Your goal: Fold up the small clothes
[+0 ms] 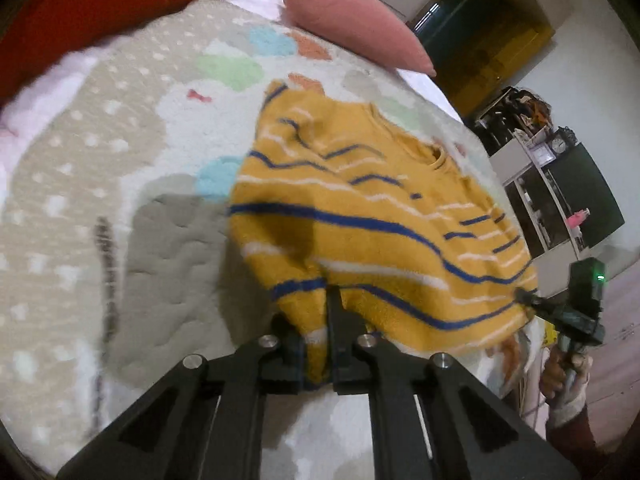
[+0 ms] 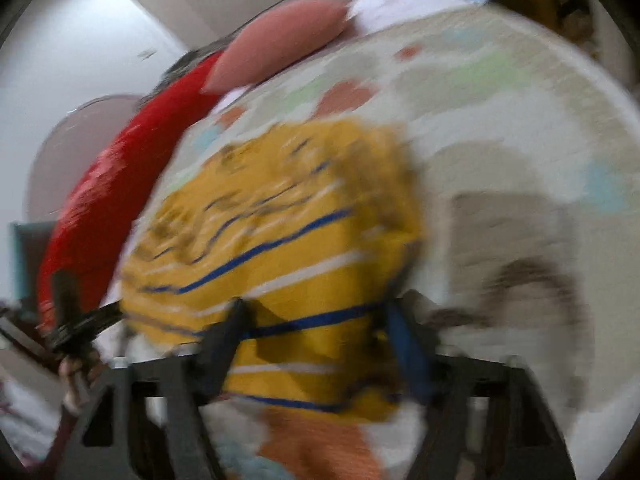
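Lying across a patterned blanket [image 1: 100, 168] on a bed is a small yellow sweater [image 1: 360, 216] with blue and white stripes, its neckline turned toward 1 o'clock in the left wrist view. The hem nearest the cameras is raised off the blanket at two corners.

Left claw [image 1: 316, 344]: pressed together on the hem at 6 o'clock, yellow knit bunched between the two black fingers [image 1: 338, 320].

Right claw [image 1: 524, 298]: seen from the left wrist view at 4 o'clock, its tips touching the sweater's far hem corner; a hand [image 1: 560, 372] is wrapped round its handle. In the heavily blurred right wrist view the sweater's edge is seen between the two fingers [image 2: 224, 340], which stand fairly apart with cloth filling the gap; whether the pads press on it cannot be told.

A pink pillow [image 1: 356, 20] is noted at 12 o'clock and a red cushion [image 1: 100, 12] at 10 o'clock, both beyond the blanket. A dark shelf unit [image 1: 560, 184] stands at 3 o'clock.
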The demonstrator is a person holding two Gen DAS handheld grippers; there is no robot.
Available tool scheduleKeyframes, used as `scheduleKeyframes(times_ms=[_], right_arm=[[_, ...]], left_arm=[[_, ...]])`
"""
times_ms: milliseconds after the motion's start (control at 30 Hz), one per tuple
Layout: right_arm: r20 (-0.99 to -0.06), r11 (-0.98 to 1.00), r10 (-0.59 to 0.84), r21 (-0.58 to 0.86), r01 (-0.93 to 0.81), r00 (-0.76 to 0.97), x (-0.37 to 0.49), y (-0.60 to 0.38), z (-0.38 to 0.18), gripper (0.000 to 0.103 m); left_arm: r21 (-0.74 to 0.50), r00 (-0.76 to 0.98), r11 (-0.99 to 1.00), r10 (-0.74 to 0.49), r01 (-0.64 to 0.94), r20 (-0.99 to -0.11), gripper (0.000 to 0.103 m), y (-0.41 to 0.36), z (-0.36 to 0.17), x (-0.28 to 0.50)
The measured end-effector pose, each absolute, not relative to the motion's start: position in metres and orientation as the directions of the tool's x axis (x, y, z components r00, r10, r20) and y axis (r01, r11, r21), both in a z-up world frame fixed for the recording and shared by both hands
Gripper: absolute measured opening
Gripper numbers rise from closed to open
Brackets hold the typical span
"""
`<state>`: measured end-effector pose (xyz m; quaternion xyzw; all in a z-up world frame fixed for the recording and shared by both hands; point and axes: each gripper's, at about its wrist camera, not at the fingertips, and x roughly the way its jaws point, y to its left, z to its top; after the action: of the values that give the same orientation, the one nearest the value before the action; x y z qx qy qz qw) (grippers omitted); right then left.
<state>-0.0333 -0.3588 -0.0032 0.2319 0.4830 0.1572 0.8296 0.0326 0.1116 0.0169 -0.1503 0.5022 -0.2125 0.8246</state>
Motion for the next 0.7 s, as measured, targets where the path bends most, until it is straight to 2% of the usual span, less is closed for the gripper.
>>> scheduleKeyframes(times_ms=[133,233,267,300,467,567,600,633,700], right_arm=[[-0.707,0.835,0.499,0.548,-0.058,0.501,-0.039,-0.371,0.010,0.015],[-0.726,0.848,0.454,0.530,-0.001,0.517,-0.050,-0.387,0.002,0.014],[-0.731,0.845,0.451,0.534,0.019,0.512,-0.050,-0.388,-0.004,0.016],[-0.734,0.841,0.448,0.540,0.038,0.510,-0.051,-0.390,-0.008,0.023],[-0.717,0.832,0.397,0.544,0.104,0.573,-0.067,-0.400,0.000,0.041],[-0.695,0.834,0.355,0.538,0.124,0.625,-0.085,-0.410,0.011,0.051],[-0.689,0.830,0.351,0.542,0.129,0.634,-0.091,-0.414,0.012,0.053],[-0.681,0.825,0.346,0.549,0.136,0.645,-0.096,-0.418,0.014,0.054],[-0.667,0.818,0.342,0.558,0.139,0.662,-0.107,-0.420,0.015,0.054]], left_arm=[[-0.445,0.422,0.879,-0.474,0.173,-0.772,0.005,0.136,0.043,0.014],[-0.414,0.411,0.902,-0.426,0.124,-0.806,0.005,0.144,0.034,0.000],[-0.385,0.412,0.916,-0.395,0.111,-0.821,0.005,0.143,0.028,-0.003],[-0.365,0.416,0.926,-0.371,0.098,-0.830,0.006,0.143,0.023,-0.006],[-0.367,0.462,0.930,-0.337,0.026,-0.820,0.012,0.155,0.016,-0.032],[-0.320,0.517,0.947,-0.272,-0.004,-0.812,0.037,0.159,0.025,-0.055],[-0.310,0.536,0.951,-0.256,-0.012,-0.804,0.049,0.160,0.029,-0.064],[-0.303,0.555,0.953,-0.243,-0.017,-0.796,0.054,0.160,0.033,-0.072],[-0.289,0.586,0.957,-0.224,-0.019,-0.779,0.058,0.159,0.042,-0.087]])
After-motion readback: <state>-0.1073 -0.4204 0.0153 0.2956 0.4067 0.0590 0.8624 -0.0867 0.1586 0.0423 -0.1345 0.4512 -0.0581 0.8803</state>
